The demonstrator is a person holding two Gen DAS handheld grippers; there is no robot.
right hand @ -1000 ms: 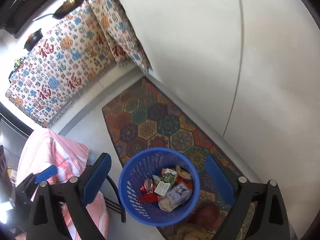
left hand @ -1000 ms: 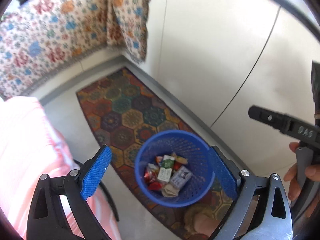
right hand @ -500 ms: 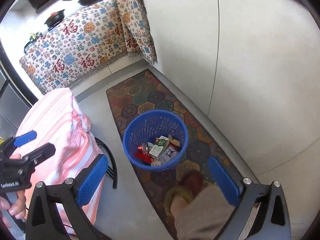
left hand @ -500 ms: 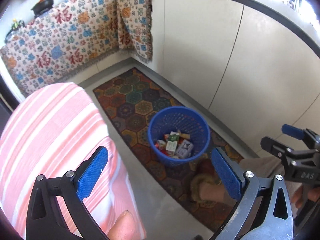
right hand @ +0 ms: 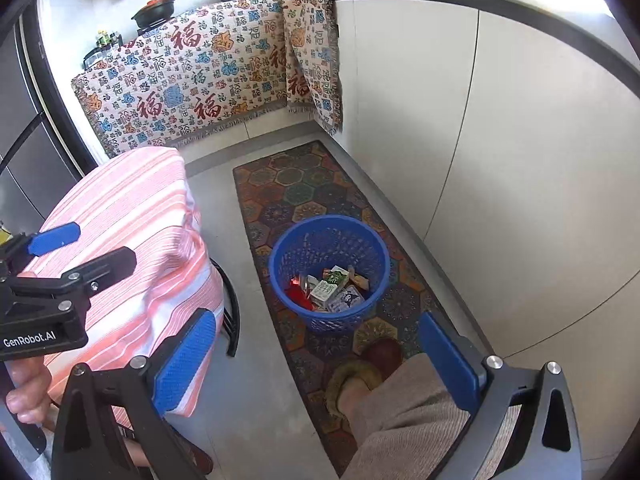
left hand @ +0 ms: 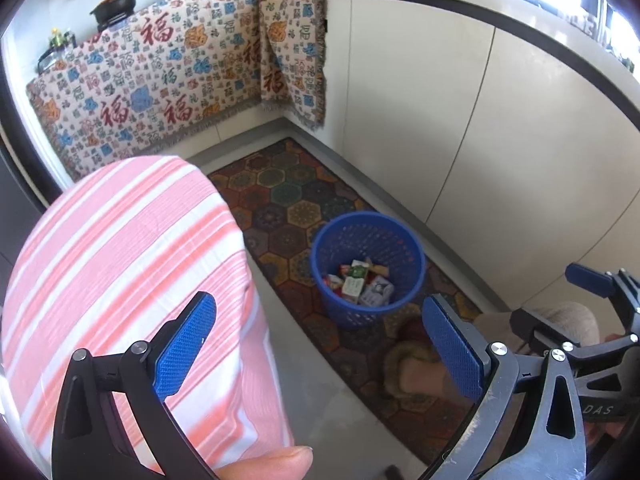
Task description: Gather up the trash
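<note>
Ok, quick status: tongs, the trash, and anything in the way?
Left tongs open, empty. Right tongs open, empty. Cartons and wrappers lying in the blue plastic mesh basket on the patterned rug. Slippered foot beside basket.

Left gripper (left hand: 320,344): jaws wide apart, nothing between the pads. Blue basket (left hand: 416,256) stands on patterned rug (left hand: 288,200), holding cartons (left hand: 360,284). Pink-striped cloth (left hand: 120,264) lies left.

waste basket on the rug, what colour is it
Blue, with perforated mesh walls: the waste basket shows best in the right wrist view.
</note>
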